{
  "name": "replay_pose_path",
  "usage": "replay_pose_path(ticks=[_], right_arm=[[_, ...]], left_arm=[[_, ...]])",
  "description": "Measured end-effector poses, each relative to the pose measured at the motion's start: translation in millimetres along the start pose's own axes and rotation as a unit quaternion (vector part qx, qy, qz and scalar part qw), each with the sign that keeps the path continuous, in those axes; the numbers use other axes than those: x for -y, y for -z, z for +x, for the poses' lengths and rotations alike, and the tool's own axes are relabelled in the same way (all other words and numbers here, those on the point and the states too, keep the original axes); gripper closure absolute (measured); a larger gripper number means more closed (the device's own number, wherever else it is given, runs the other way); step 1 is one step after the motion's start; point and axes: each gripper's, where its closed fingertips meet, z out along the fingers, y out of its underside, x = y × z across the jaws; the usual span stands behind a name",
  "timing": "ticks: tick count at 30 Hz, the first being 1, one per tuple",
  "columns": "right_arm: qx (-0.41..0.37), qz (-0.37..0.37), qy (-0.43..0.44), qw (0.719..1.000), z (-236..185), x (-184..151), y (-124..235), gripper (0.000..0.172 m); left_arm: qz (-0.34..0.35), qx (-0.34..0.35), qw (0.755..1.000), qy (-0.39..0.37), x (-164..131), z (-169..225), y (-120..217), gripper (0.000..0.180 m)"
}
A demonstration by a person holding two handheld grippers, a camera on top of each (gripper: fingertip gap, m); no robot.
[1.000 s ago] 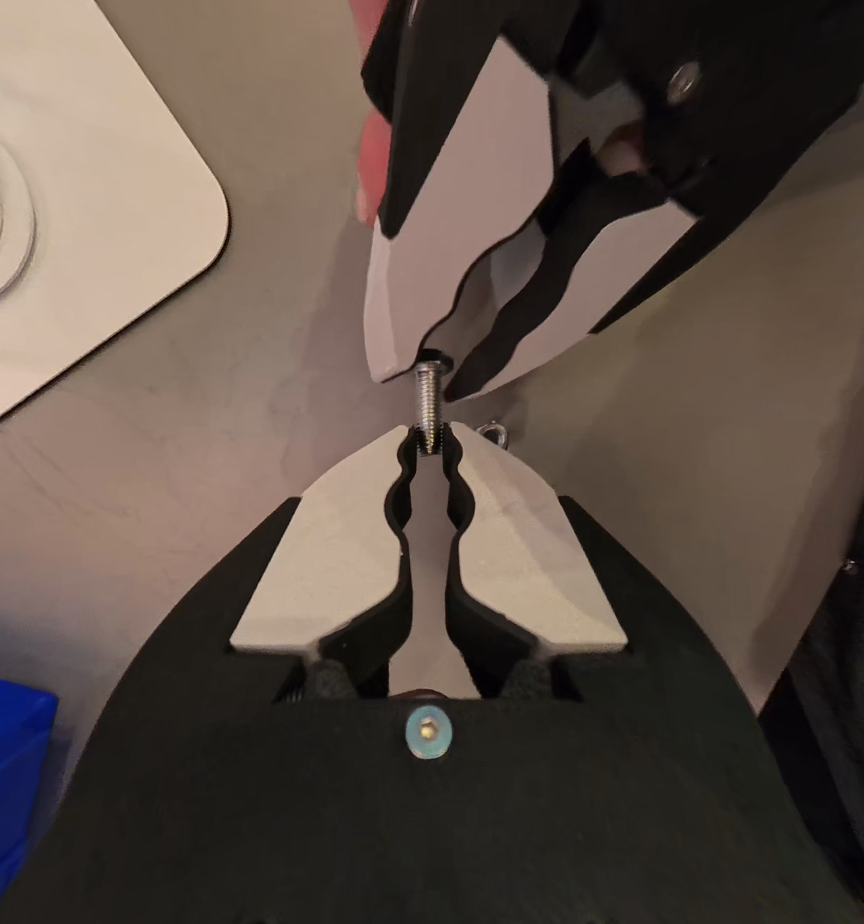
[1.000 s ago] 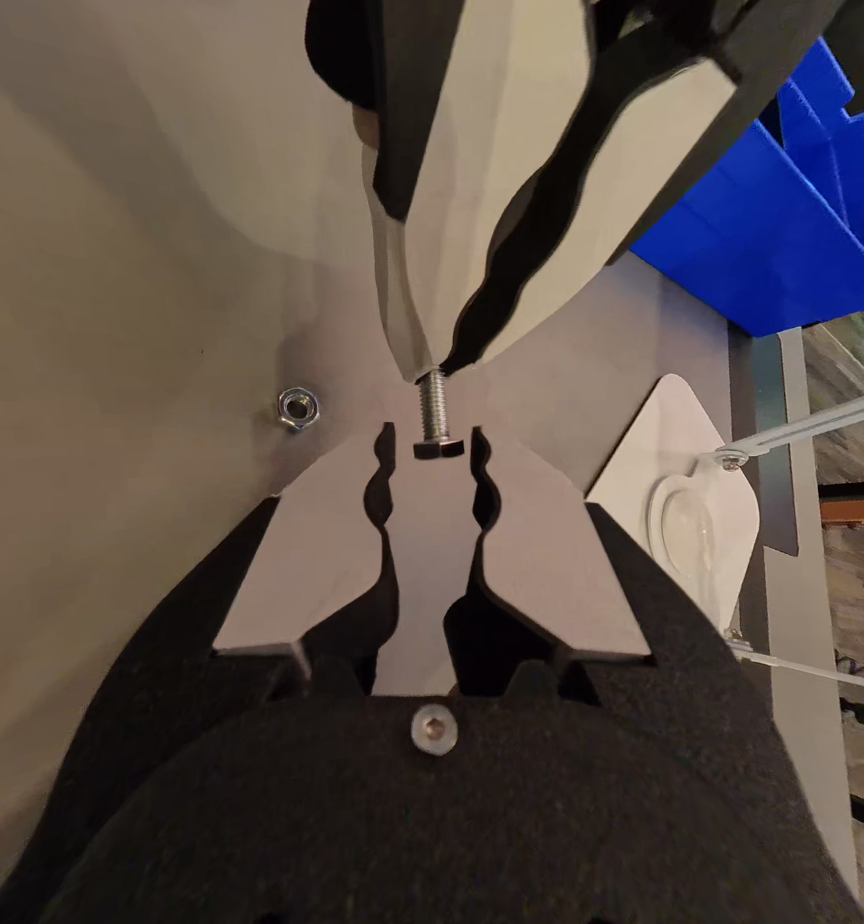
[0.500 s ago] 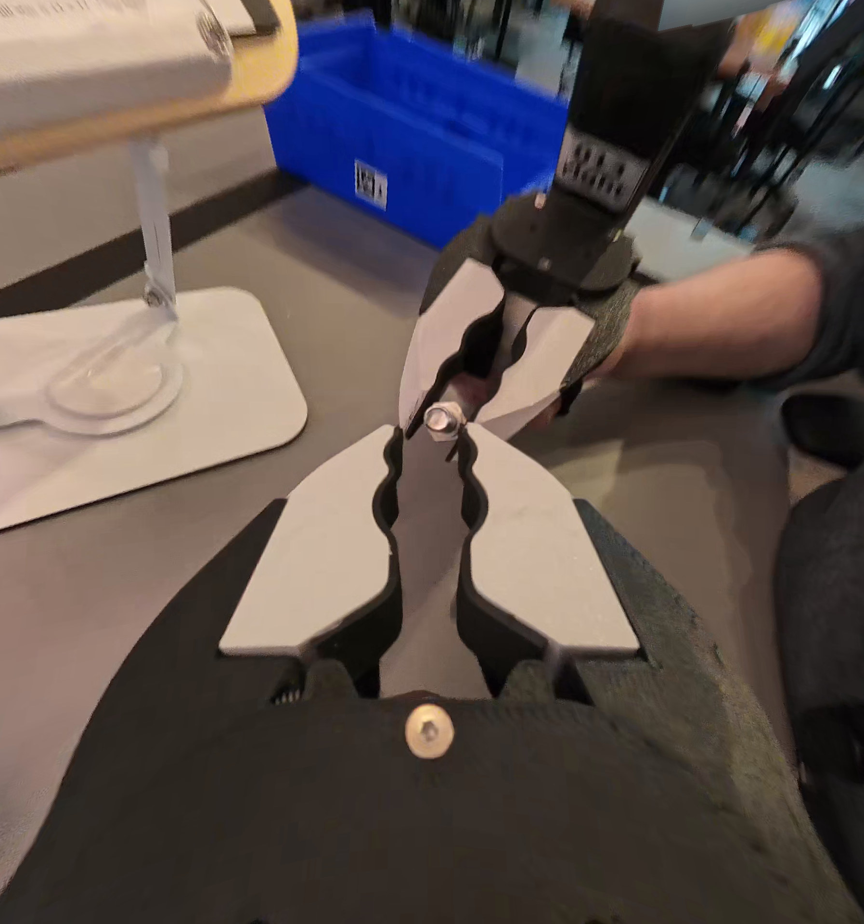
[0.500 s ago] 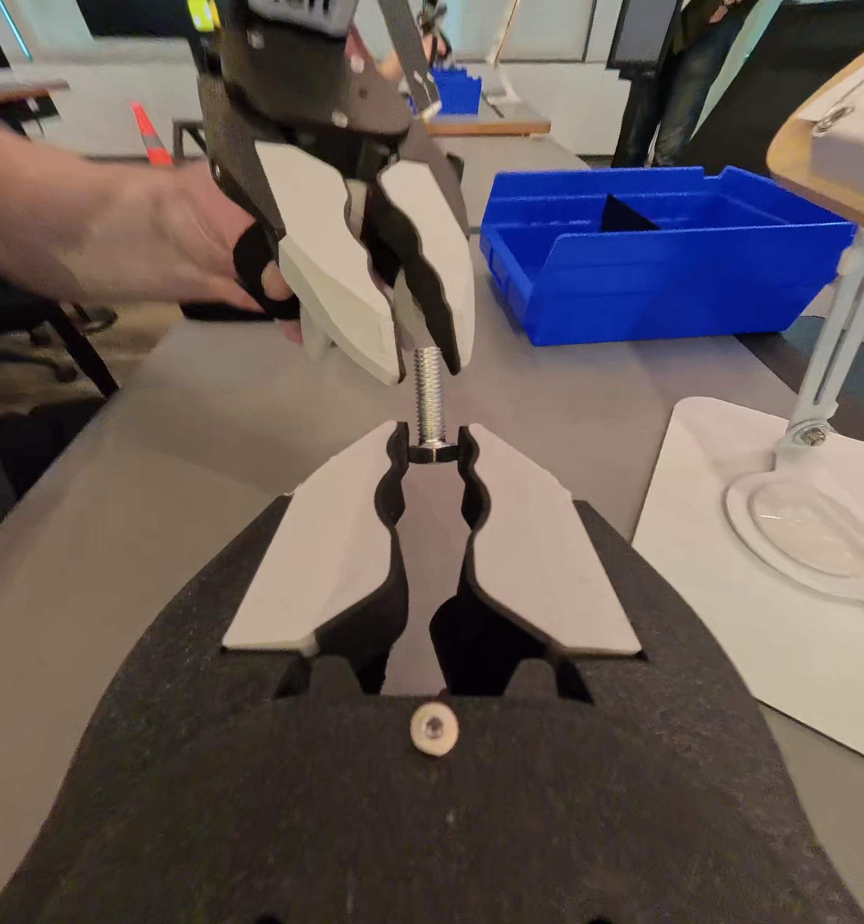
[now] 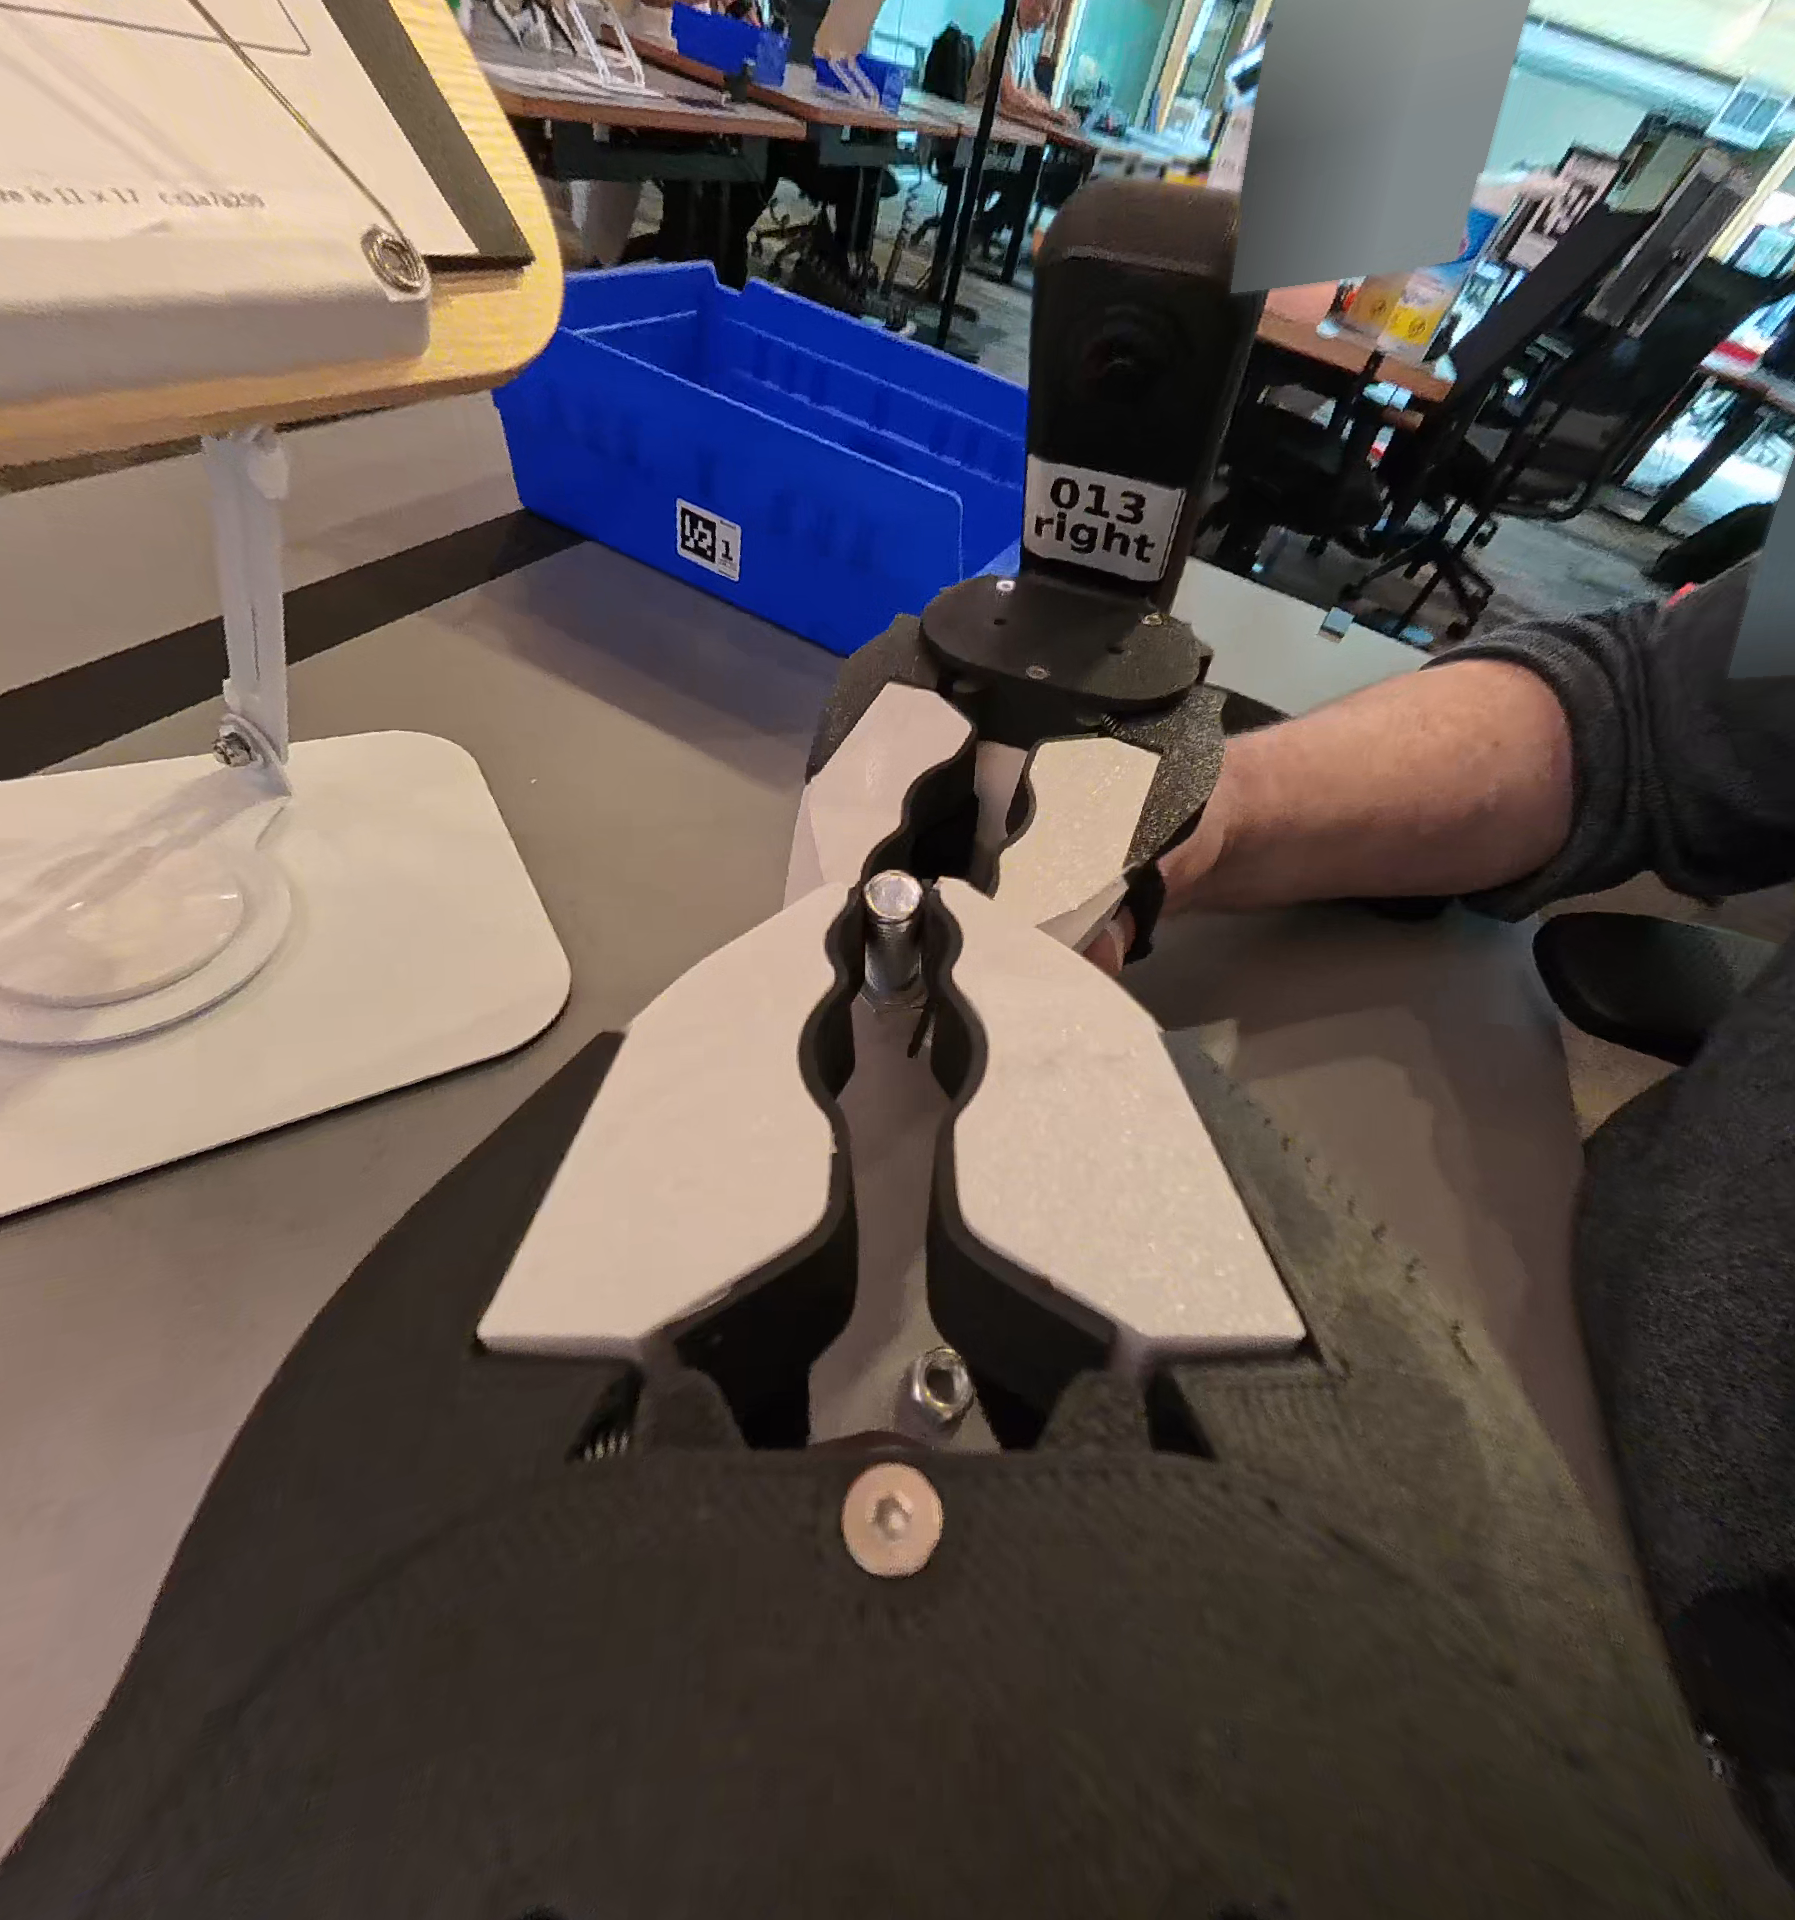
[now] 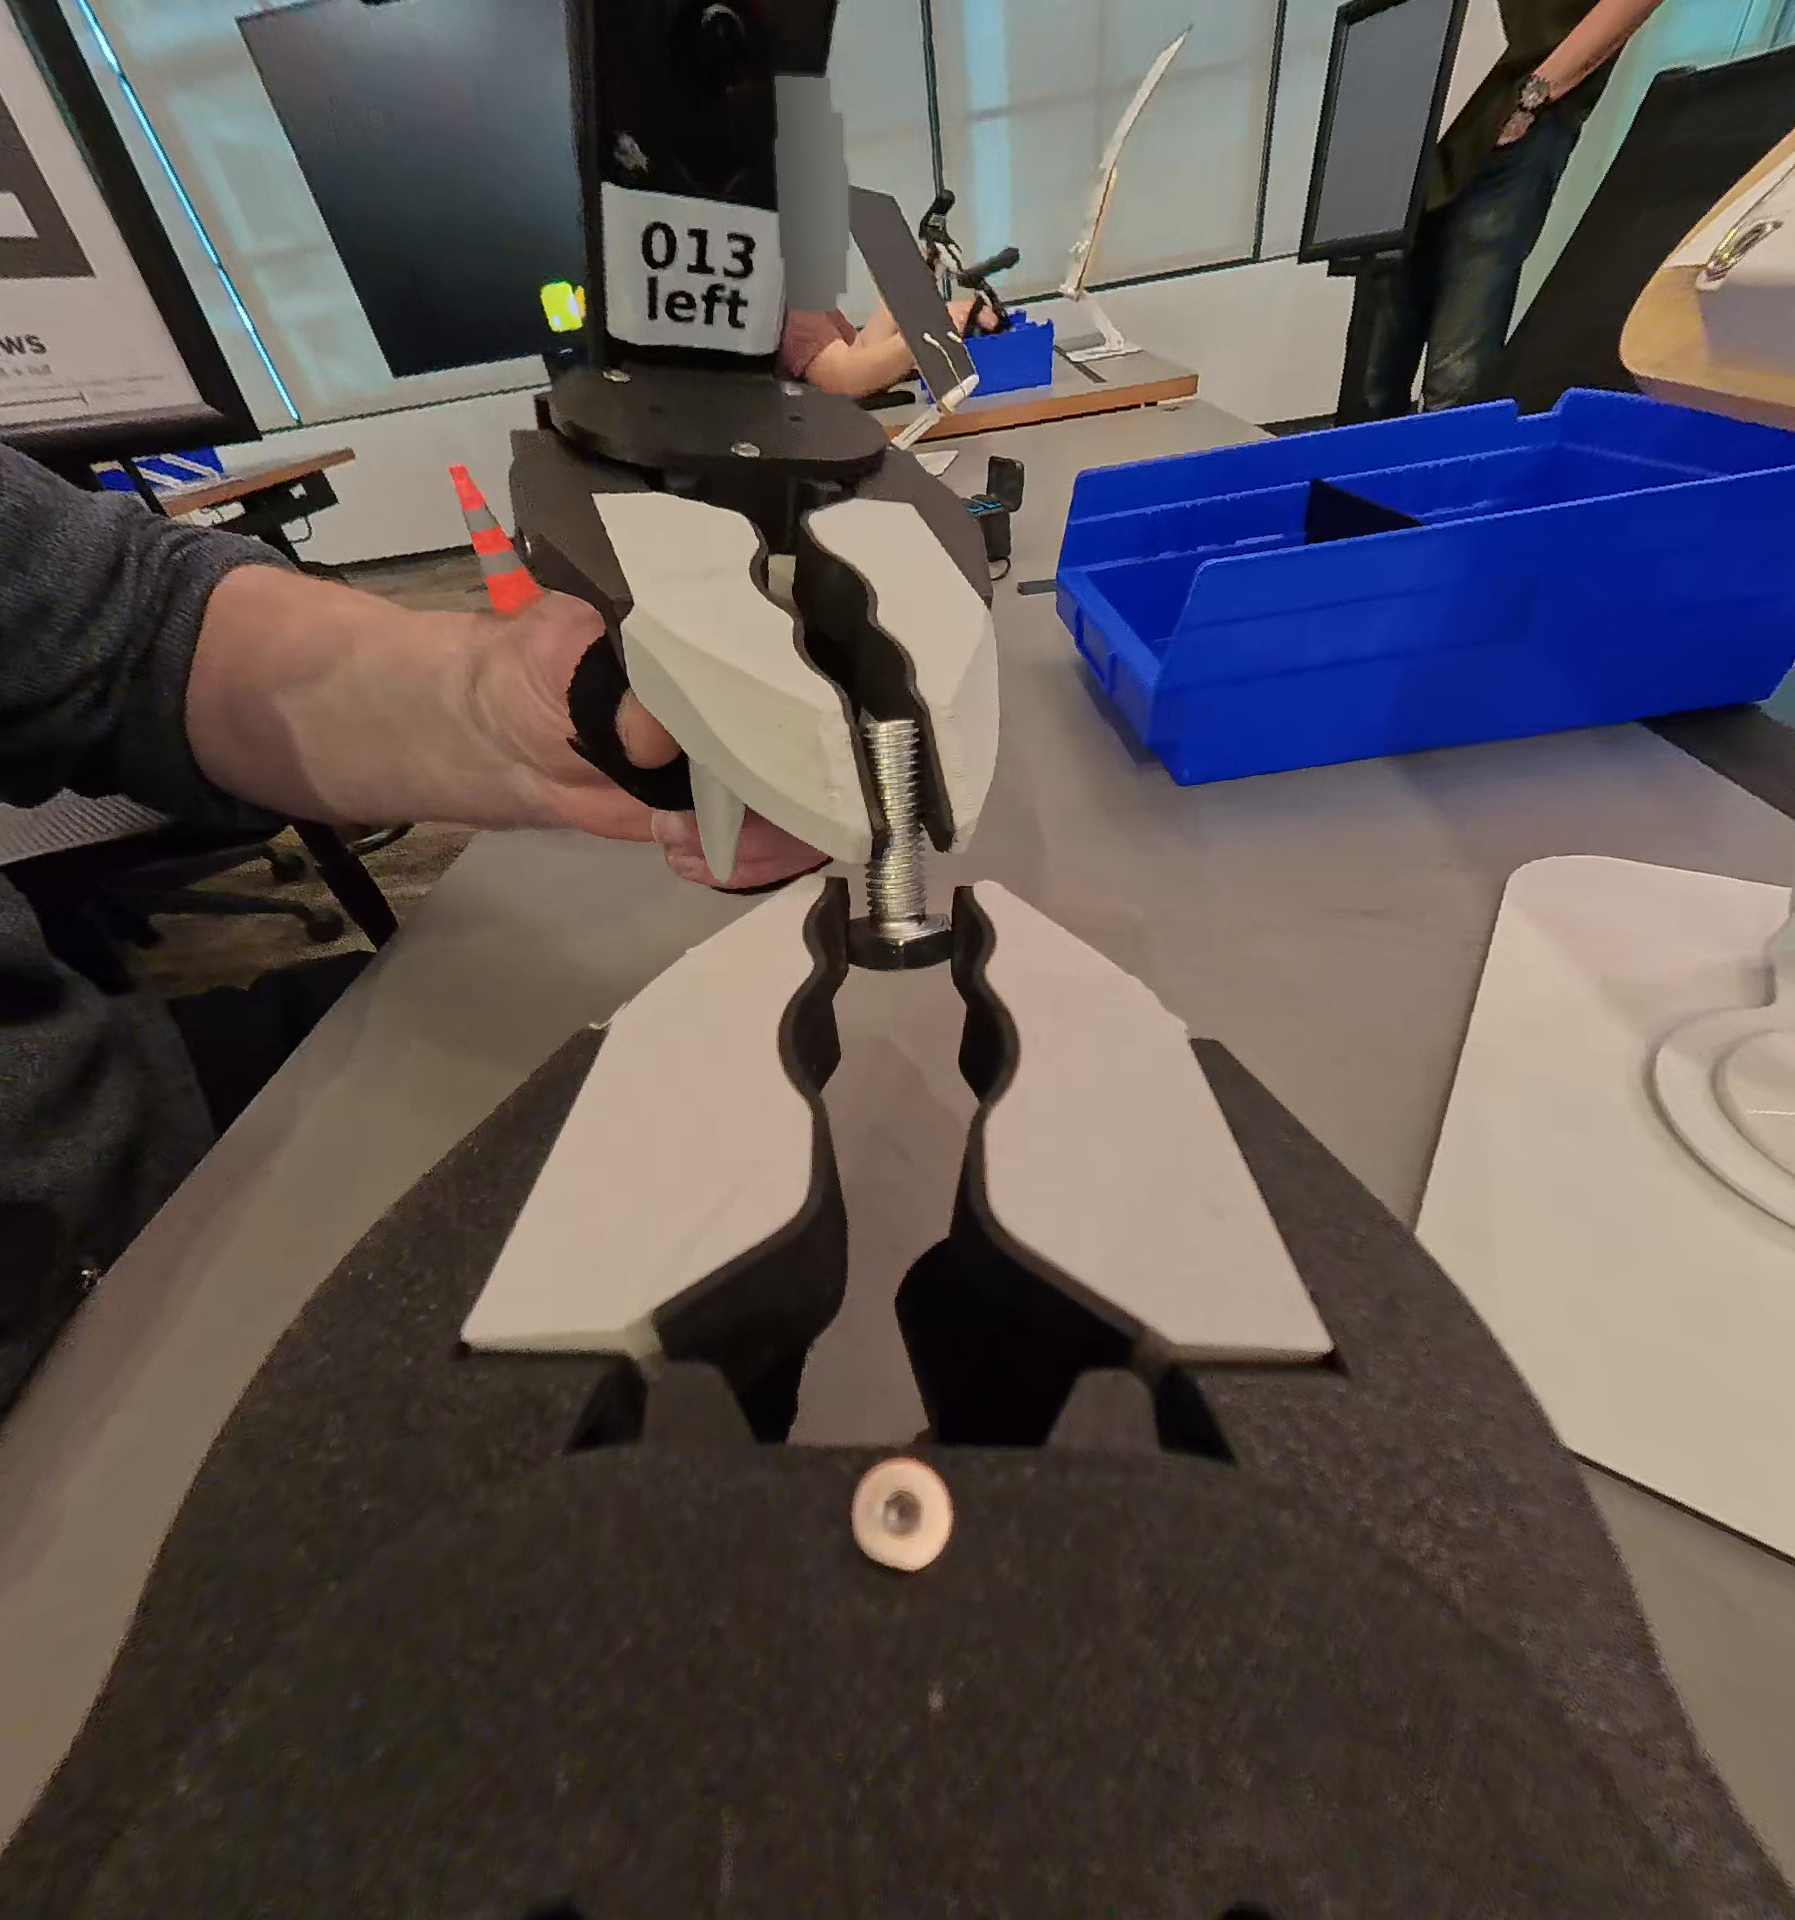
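Over smooth grey tabletop (image 6: 1236,935), threaded steel bolt (image 6: 895,831) clamped between two wavy-edged claws.

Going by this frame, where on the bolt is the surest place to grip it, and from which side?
Probably the hex head, with the pads across two opposite flats and the approach from the head end, as the right gripper has it. The flat faces should resist twisting. The left gripper pinches the round threaded shank, which seems likelier to turn.
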Motion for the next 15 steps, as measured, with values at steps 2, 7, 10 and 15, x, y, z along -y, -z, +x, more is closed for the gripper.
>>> replay_pose_path(ticks=[2,7,10,15], right_arm=[[0.003,-0.004,-0.003,1.0,-0.4,-1.4,-0.9,0.152],[0.001,-0.023,0.014,1.0,-0.8,-7.0,-2.8,0.153],[-0.006,-0.034,0.025,0.999,-0.1,-6.7,-3.5,0.153],[0.002,0.004,0.002,1.0,-1.7,2.0,-2.1,0.153]], left_arm=[[-0.017,0.003,1.0,-0.008,-1.4,0.0,-0.9,0.171],[-0.066,-0.01,0.998,-0.007,-5.8,-0.2,0.6,0.171],[-0.068,0.002,0.997,-0.029,-4.0,-0.2,0.5,0.171],[-0.043,-0.018,0.999,-0.018,0.0,2.9,-0.2,0.166]])
